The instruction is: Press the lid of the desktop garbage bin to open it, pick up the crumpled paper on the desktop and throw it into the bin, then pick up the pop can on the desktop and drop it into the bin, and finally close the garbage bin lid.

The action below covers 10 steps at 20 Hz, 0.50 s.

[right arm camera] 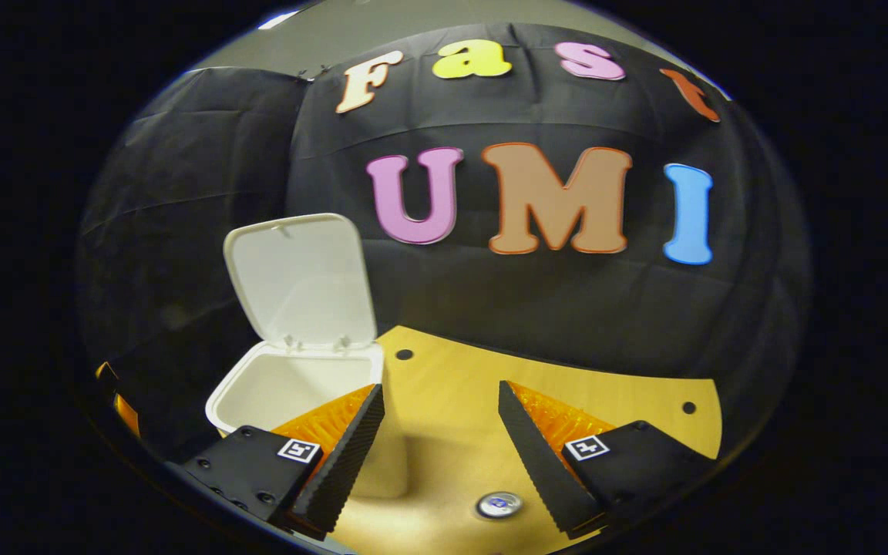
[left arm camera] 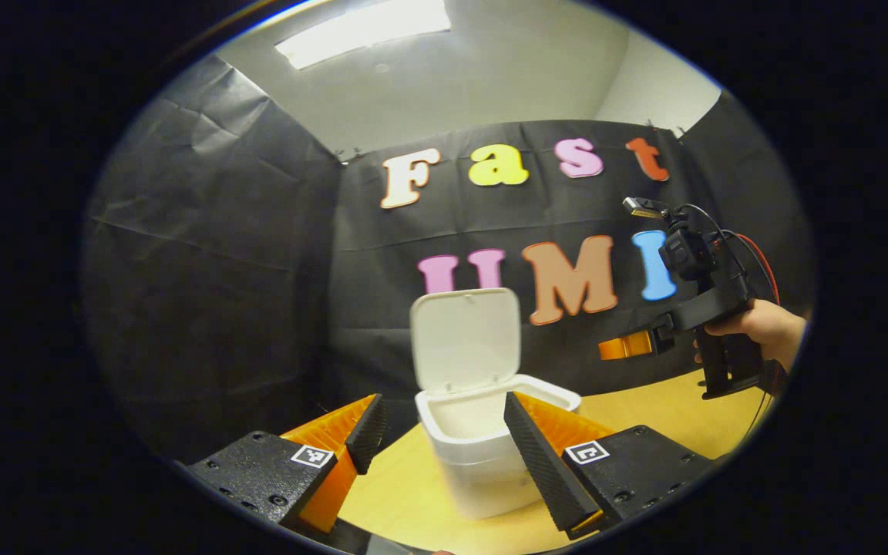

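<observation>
Right now my left gripper (left arm camera: 444,435) hangs with its fingers spread wide apart and nothing between them, looking across the pale wooden tabletop (left arm camera: 644,412) at the small white plastic garbage bin (left arm camera: 482,462). Its flat white lid (left arm camera: 465,338) stands upright on the back hinge, so the mouth is open. From the left gripper view I see only a strip of the bin's inner wall; my own right finger covers part of the rim, and the bottom of the bin stays hidden, so I cannot tell what lies inside.

Farther off to the right in the same view, my other hand (left arm camera: 760,327) grips the handle of the right gripper (left arm camera: 625,347), held in the air well above the table. Its fingers point toward the bin, but from that side they overlap and I cannot read their gap.

The right gripper view settles it: those fingers (right arm camera: 351,447) are wide apart and hold nothing. The bin sits low on the left there, partly behind my left finger, its lid tilted back. Below, between the fingertips, the round silvery top of a pop can (right arm camera: 499,505) stands on the table just beside the bin; its body is cut off at the edge of the view.
</observation>
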Each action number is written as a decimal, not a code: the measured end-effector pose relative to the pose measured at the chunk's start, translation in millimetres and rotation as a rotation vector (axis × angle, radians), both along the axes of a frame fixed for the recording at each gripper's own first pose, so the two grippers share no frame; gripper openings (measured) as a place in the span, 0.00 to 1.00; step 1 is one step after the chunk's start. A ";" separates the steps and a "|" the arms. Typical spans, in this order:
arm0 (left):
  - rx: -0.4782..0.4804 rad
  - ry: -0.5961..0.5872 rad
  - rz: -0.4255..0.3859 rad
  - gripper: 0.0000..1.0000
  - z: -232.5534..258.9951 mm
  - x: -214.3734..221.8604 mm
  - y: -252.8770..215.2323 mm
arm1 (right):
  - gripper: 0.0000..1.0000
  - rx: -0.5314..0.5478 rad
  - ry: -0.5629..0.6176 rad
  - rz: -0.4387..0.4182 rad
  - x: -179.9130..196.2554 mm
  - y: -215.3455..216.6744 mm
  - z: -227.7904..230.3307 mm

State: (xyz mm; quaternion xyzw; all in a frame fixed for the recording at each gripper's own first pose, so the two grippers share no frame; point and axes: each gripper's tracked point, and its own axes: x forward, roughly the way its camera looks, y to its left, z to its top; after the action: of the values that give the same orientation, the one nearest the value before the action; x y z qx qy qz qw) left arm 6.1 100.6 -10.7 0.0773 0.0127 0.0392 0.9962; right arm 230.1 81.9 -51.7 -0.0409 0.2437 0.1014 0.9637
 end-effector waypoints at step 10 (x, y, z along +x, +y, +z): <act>-0.131 0.057 -0.464 0.93 -55.4 80.8 -186.1 | 0.99 -0.014 -0.031 -0.627 -186.2 -269.6 27.3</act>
State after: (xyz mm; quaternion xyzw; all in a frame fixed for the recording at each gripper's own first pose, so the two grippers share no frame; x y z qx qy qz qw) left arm 86.9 -85.5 -66.2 0.0143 0.0252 -0.1939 0.9806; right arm 43.9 -187.7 -24.3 0.0279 0.2304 -0.2032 0.9512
